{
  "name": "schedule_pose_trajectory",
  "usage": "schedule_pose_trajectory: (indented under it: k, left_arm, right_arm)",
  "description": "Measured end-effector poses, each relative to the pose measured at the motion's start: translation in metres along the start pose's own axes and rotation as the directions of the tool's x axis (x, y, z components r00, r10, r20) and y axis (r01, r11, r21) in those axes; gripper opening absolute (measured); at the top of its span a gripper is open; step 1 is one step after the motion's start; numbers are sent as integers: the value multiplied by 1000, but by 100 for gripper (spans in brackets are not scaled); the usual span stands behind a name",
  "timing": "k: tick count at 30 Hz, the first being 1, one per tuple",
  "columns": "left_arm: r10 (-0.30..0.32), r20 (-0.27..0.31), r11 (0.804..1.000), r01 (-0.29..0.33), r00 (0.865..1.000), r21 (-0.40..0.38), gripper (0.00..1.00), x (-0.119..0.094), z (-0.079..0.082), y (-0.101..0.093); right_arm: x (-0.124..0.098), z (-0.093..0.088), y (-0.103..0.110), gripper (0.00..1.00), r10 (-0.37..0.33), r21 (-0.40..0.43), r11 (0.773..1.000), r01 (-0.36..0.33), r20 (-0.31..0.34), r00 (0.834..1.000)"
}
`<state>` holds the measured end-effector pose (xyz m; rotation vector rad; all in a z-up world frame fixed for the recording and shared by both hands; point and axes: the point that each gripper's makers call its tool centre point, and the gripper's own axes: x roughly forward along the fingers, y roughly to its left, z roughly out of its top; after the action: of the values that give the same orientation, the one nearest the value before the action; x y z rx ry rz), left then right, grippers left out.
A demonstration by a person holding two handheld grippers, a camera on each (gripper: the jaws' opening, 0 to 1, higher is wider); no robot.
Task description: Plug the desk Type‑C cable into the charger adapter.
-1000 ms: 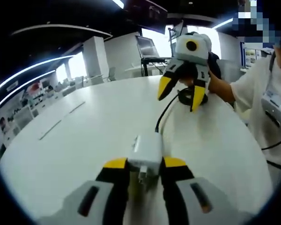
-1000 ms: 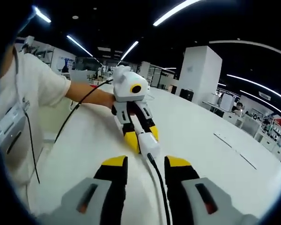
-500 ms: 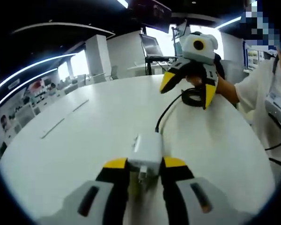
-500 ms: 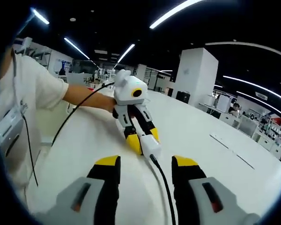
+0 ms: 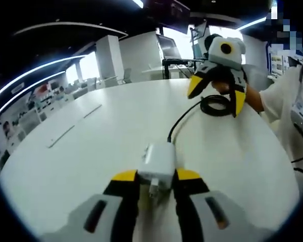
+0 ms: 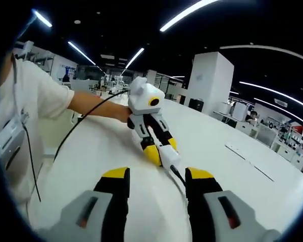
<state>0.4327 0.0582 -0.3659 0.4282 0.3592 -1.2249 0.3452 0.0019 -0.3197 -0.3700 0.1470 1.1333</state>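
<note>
Left fingers [image 5: 156, 177]: you grip the adapter [image 5: 157, 162].
Right fingers [image 6: 157, 177]: spread, empty.
Cable [image 5: 181, 120]: already plugged, runs straight ahead from your left fingers.

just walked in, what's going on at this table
A person works two hand-held grippers over a white table. The left hand-held gripper is shut on the white charger adapter, with the black Type-C cable already plugged in. The right hand-held gripper is open, its jaws either side of the cable.

White round table [image 5: 91, 146] w/ charger adapter [image 5: 158, 163] + black Type-C cable [image 5: 184, 117], coiled at far end, lying on it.
</note>
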Motion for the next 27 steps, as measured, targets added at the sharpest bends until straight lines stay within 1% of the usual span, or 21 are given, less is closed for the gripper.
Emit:
schedule_pose_trajectory:
  k: [4, 10, 20, 27]
  left_arm:
    - [6, 0, 1000, -6, 1000, -5, 26, 4, 1, 5]
    - [16, -2, 1000, -16, 1000, -13, 26, 9, 2, 12]
    - [29, -9, 999, -29, 1000, -18, 26, 14, 3, 23]
    - [40, -6, 999, -41, 999, -29, 26, 16, 2, 37]
  right_arm:
    - [-2, 0, -1, 45, -2, -4, 1000, 2, 0, 1000]
    - [-5, 3, -3, 45, -12, 1, 1000, 12, 16, 1000]
    - [-4, 2, -3, 45, -16, 2, 1000, 16, 13, 1000]
    - [-3, 1, -4, 45, -21, 7, 1000, 21, 11, 1000]
